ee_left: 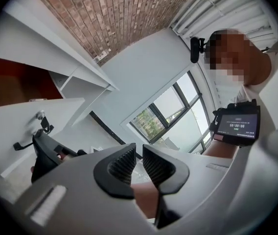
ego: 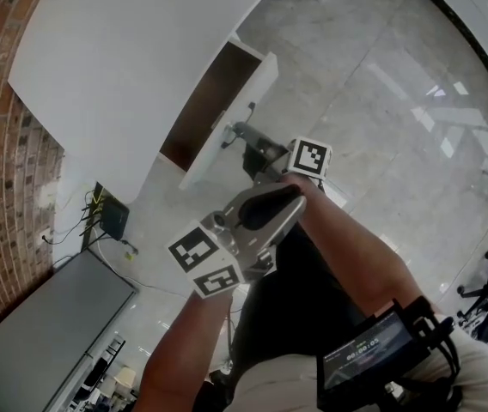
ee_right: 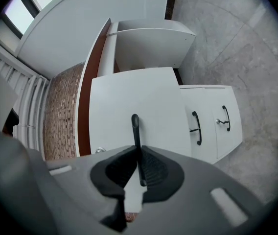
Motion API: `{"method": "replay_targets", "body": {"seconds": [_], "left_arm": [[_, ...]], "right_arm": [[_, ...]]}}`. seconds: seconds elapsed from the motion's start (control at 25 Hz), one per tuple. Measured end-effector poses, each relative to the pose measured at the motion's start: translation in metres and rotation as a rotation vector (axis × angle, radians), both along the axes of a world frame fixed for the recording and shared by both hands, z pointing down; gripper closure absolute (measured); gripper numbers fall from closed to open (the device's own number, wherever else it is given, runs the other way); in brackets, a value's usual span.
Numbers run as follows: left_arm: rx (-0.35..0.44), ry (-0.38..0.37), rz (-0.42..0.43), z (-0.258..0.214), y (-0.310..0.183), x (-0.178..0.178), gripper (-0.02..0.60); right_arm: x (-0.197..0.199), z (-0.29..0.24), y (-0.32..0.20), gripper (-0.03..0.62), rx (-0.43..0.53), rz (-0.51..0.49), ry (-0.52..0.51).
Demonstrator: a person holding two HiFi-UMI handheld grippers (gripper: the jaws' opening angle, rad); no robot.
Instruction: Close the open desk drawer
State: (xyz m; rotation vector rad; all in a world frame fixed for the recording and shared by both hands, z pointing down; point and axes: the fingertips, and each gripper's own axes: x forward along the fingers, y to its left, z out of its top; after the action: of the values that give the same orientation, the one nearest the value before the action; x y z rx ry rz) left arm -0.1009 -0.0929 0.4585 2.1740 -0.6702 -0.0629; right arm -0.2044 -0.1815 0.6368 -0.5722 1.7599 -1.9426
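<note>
Far left: the broad white desk top [ego: 115,50]. Out from under it the white desk drawer with a reddish-brown inside [ego: 214,101] stands pulled well out, so the task is not yet done. Left gripper [ee_left: 138,155]: jaws a little apart, nothing between them, aimed away from the desk toward the windows. I judge it has no part in this step. Right gripper [ee_right: 138,153]: jaws pressed together on the thin black bar handle [ee_right: 135,126] of the drawer front. The bar runs up out of the pads and sits about mid-pad. Further right in the right gripper view: two closed white drawer fronts [ee_right: 210,126], each with its own black handle. They give me the plane the open front should end flush with. Step in hand, by my reading: push the drawer home. To do it well I would drive straight along the slide with the wrist square to the front panel, since a thin bar invites twist and a skewed push could rack the drawer on its runners. I would hold the clamp firm without levering on the bar, leave the left gripper well off the closing gap, slow over the last stretch, and let go only once the front lines up with its neighbours
</note>
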Motion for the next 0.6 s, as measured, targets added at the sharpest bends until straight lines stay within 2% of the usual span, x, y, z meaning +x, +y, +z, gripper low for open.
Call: {"method": "replay_targets", "body": {"seconds": [0.24, 0.6], "left_arm": [[0.025, 0.016, -0.026, 0.003, -0.007, -0.006, 0.534], [0.043, 0.022, -0.062, 0.015, -0.014, -0.025, 0.535]], "right_arm": [[-0.014, 0.003, -0.009, 0.568, -0.023, 0.007, -0.013], [-0.044, 0.0, -0.035, 0.568, 0.008, 0.012, -0.051]]}}
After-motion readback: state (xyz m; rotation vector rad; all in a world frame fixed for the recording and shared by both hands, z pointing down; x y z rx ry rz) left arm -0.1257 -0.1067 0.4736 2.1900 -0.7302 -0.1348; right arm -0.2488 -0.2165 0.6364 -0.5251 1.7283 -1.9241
